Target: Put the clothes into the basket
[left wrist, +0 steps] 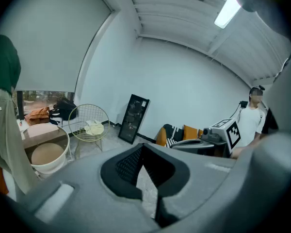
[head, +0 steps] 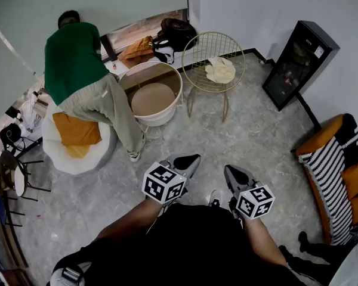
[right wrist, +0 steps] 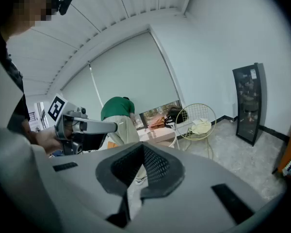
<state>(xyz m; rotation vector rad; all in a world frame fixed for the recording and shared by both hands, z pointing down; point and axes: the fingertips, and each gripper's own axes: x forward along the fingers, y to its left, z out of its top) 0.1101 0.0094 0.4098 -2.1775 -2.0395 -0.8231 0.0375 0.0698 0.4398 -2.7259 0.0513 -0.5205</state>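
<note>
At the bottom of the head view, you hold the left gripper (head: 190,160) and the right gripper (head: 231,172) side by side, near each other, both tipped slightly down over the grey floor (head: 250,130). Your left gripper's jaws are together at the tips with nothing between them, and the left gripper view shows only floor through the gap behind the pads. Your right gripper's jaws are likewise together and empty. From your grippers, the white basket (head: 162,119) stands at 11 o'clock, well apart from you, upright, its tan bottom bare. A person (head: 71,58) in a green top bends over just beside it, at its 9 o'clock. A pale yellow cloth (head: 219,70) lies on the seat of a gold wire chair (head: 198,51) at your 12 o'clock, just beside the basket at its 3 o'clock. An orange garment (head: 137,49) lies on the ledge beyond the basket, touching a black bag (head: 176,31). A black cabinet (head: 298,64) stands at your 2 o'clock, and a striped sofa (head: 331,171) at 3 o'clock.
</note>
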